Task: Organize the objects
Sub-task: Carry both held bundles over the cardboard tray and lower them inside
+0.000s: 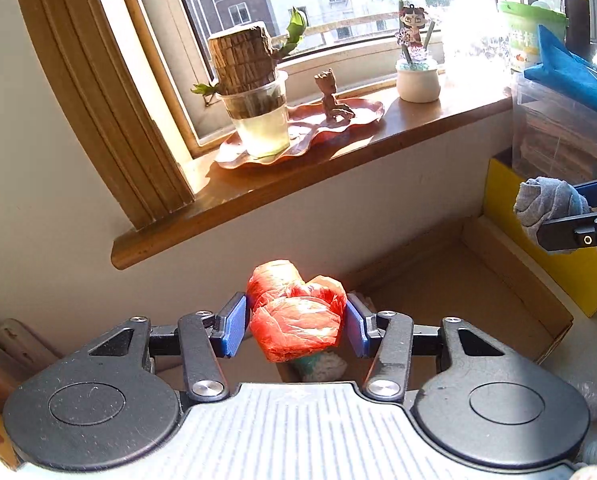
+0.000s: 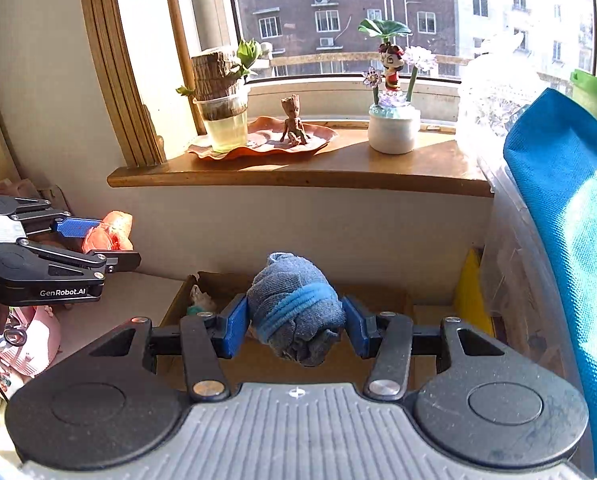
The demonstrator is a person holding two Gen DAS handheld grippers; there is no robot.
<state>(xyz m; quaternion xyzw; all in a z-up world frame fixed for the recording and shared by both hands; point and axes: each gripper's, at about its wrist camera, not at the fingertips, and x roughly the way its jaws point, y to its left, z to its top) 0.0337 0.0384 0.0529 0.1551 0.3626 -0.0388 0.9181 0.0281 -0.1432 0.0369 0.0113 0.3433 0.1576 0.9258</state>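
My left gripper (image 1: pixel 296 320) is shut on a crumpled red plastic bag (image 1: pixel 294 316) and holds it in the air in front of the wall below the windowsill. It also shows in the right wrist view (image 2: pixel 98 240) at the left, with the red bag (image 2: pixel 110 232) in it. My right gripper (image 2: pixel 296 322) is shut on a rolled grey-blue sock (image 2: pixel 294 308) above an open cardboard box (image 2: pixel 378 296). In the left wrist view the right gripper (image 1: pixel 546 216) holds the sock (image 1: pixel 542 200) at the right, over the box (image 1: pixel 458 280).
A wooden windowsill (image 2: pixel 298 172) carries a plant cup (image 2: pixel 222 120), a small Groot figure (image 2: pixel 294 120) on a leaf tray and a white pot (image 2: pixel 394 132). A clear bin (image 2: pixel 514 280) with blue cloth (image 2: pixel 566 208) stands right. Yellow board (image 1: pixel 554 256) flanks the box.
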